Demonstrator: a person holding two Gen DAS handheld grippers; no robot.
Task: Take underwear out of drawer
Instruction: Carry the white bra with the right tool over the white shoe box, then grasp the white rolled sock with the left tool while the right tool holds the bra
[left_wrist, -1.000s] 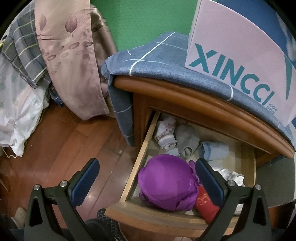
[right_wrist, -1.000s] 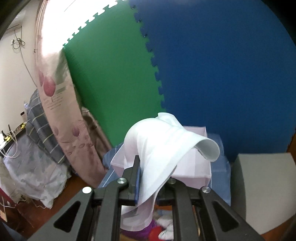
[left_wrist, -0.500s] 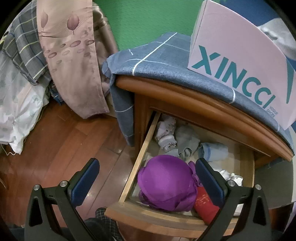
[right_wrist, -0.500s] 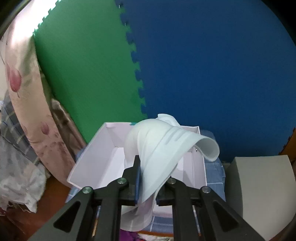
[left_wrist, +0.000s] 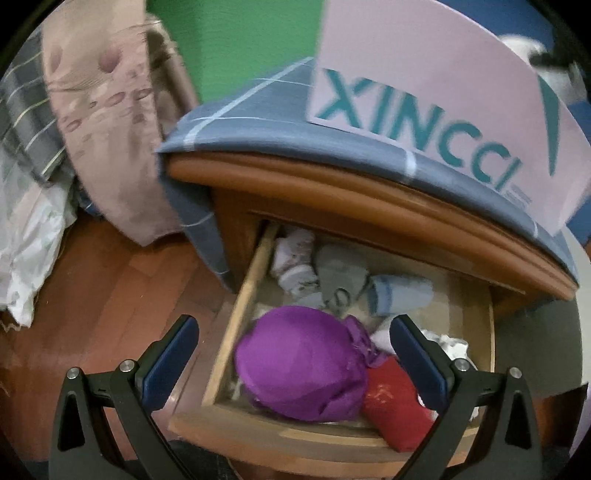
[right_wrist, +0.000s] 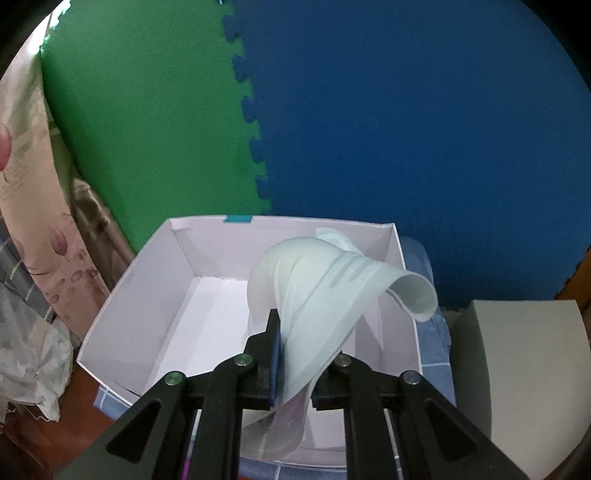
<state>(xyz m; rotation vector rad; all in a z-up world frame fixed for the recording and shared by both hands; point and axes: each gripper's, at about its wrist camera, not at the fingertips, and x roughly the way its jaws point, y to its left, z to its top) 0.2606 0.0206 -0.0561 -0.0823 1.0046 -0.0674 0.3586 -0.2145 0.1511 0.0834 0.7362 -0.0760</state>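
My right gripper (right_wrist: 293, 354) is clamped on a pale white piece of underwear (right_wrist: 325, 295); the cloth is pinched between the fingers and arches up and over them, its free edge curling toward the box's right wall. It hangs above the open pink box (right_wrist: 147, 295), nearer the front right corner. My left gripper (left_wrist: 295, 354) has its fingers wide apart and holds nothing, poised over the open drawer (left_wrist: 240, 306), where a purple bundle (left_wrist: 299, 365) lies at the front edge beside a red one (left_wrist: 391, 402).
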